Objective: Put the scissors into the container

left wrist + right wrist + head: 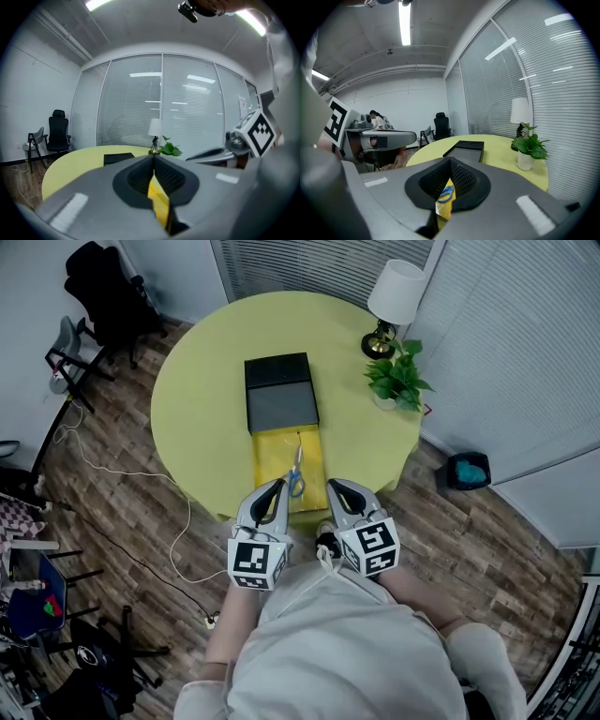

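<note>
We see the scissors lying flat on a yellow sheet that reaches from the middle of the tabletop to its near edge. They have bright blue loop handles and thin, pale metal blades that look closed together. The handles point to the near edge and the tips point at the black container. That container is a shallow dark tray with a low rim, sitting at the centre of the tabletop and touching the far end of the yellow sheet. The scissors are outside it.

The left gripper hovers at the near edge just left of the scissors' handles, its jaws closed tip to tip with nothing between them. The right gripper hovers just right of the handles, its jaws likewise together and empty. In the right gripper view we catch the blue handles below the joined jaws.

The only print we can make out is the black-and-white square pattern on the left marker cube and the right marker cube.

A white-shaded lamp and a green plant stand at the far right edge
</note>
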### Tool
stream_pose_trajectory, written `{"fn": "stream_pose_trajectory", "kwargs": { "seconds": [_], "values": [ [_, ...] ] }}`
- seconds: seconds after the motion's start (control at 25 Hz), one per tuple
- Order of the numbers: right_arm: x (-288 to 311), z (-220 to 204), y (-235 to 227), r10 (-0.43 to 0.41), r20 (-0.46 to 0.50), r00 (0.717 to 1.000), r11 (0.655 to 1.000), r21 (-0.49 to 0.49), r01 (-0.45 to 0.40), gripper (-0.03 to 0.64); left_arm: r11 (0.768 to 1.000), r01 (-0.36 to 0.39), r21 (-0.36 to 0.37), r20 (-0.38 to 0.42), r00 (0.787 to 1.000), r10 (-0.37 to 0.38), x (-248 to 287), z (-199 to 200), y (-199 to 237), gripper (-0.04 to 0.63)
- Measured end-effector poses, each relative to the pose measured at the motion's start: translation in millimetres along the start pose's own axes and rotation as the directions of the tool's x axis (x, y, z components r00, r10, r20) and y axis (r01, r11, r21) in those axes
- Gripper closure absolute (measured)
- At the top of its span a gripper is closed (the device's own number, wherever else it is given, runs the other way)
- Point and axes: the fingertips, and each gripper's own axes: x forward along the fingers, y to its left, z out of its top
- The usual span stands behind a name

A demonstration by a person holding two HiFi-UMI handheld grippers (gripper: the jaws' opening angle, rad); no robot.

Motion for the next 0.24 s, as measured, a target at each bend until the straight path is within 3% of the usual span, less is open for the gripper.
{"fn": "stream_pose_trajectory", "kwargs": {
  "seconds": [0.24],
  "values": [
    [2.3,-0.7,2.5,0.009,-0.007,1.0,1.0,0.001,-0.009,0.62,1.0,-0.013,-0.005,-0.012,1.0,0.013,-0.4,-2.7,4.7,0.588]
  ]
}}
